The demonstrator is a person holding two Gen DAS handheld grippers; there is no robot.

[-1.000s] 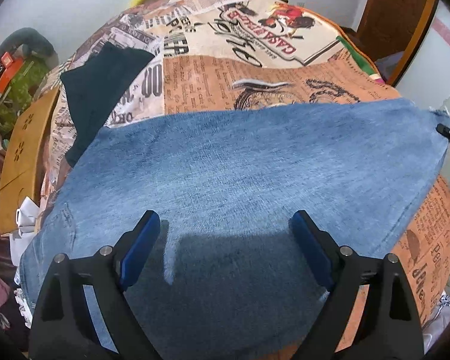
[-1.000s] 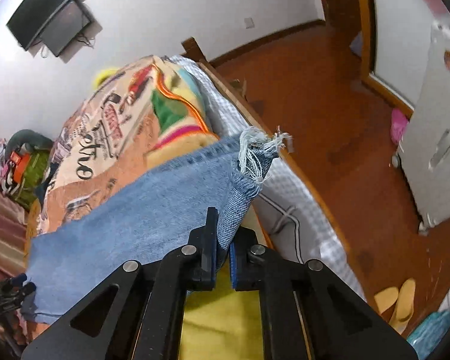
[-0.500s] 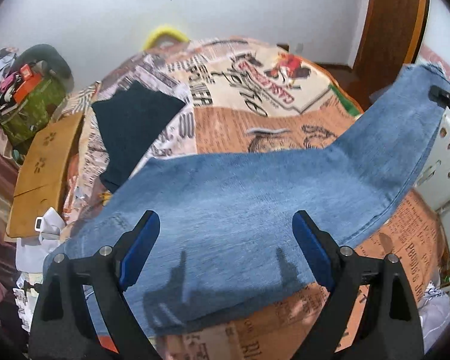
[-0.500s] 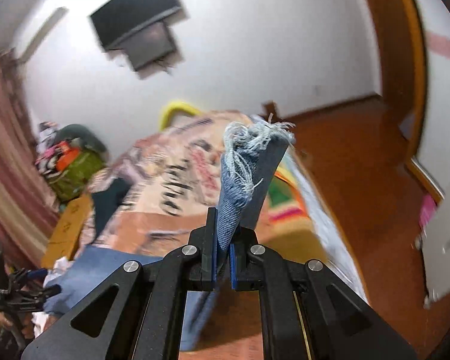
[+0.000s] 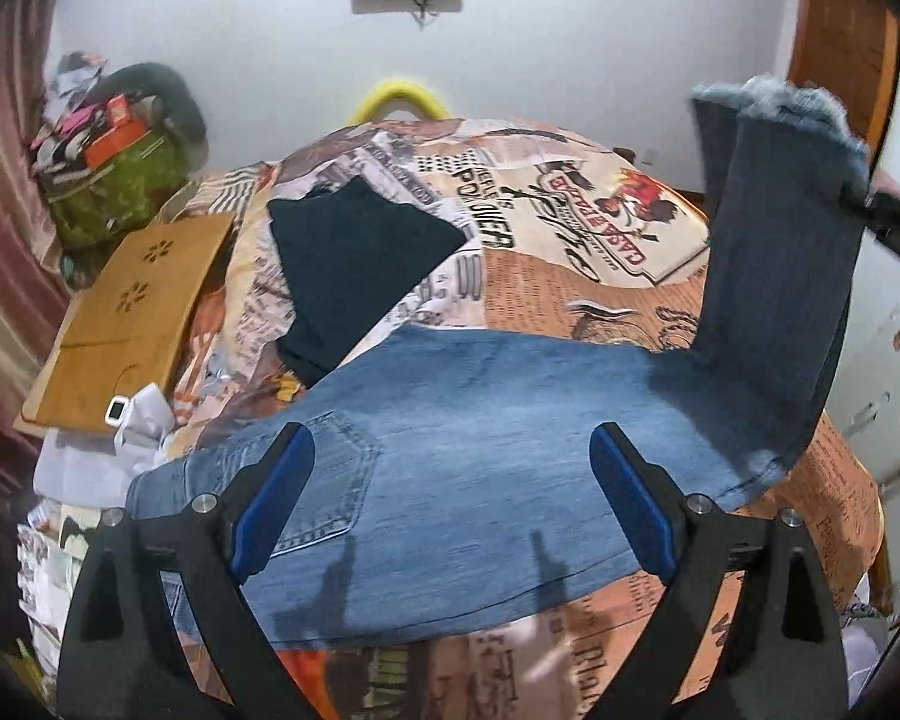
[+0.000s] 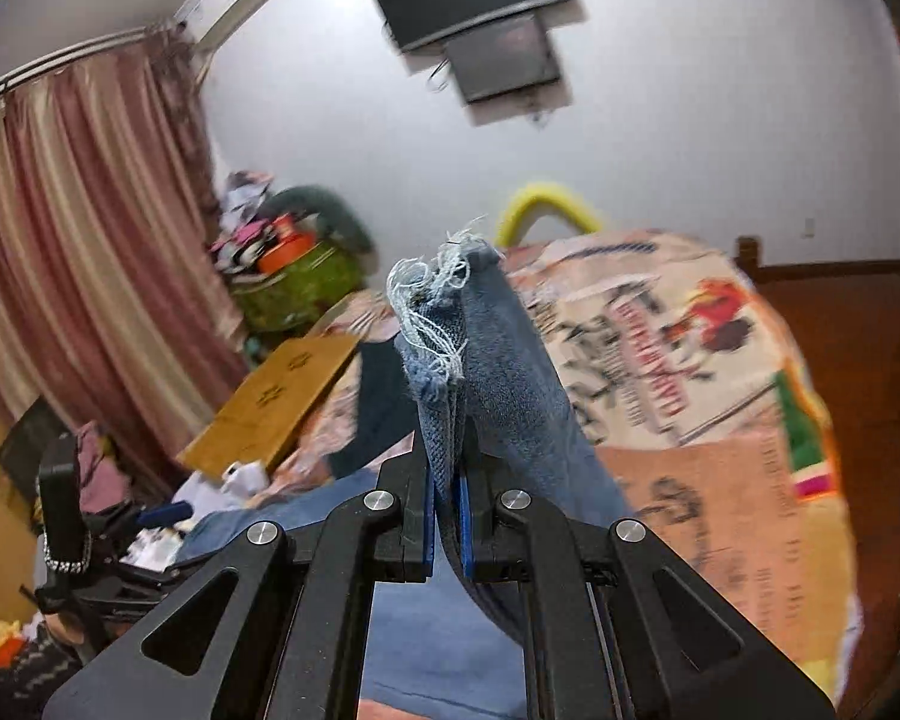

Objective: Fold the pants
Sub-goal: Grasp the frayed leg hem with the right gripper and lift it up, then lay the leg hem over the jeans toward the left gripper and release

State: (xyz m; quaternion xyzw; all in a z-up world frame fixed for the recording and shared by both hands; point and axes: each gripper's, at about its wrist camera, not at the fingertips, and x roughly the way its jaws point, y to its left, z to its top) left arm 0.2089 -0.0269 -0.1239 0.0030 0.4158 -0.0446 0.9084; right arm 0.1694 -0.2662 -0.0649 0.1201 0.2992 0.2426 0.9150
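Observation:
Blue denim pants (image 5: 480, 420) lie across the bed on a newspaper-print blanket (image 5: 570, 222), back pocket toward the left. My left gripper (image 5: 450, 498) hovers open above the waist part, nothing between its blue pads. The leg ends rise steeply at the right, frayed hem (image 5: 798, 114) uppermost. My right gripper (image 6: 447, 498) is shut on that frayed hem (image 6: 438, 324), and the rest of the leg (image 6: 510, 408) hangs down from it toward the bed. The right gripper's tip (image 5: 888, 210) shows at the right edge of the left wrist view.
A folded dark garment (image 5: 354, 258) lies on the blanket behind the pants. A wooden lap tray (image 5: 126, 312) leans at the bed's left side, with a green bag (image 5: 114, 192) of clutter beyond. A screen (image 6: 480, 18) hangs on the wall. Wooden floor (image 6: 858, 348) lies right of the bed.
The right gripper has lifted the hem high and swung it over the bed, turning from the floor side toward the wall. The left gripper has pulled back and up, revealing the back pocket.

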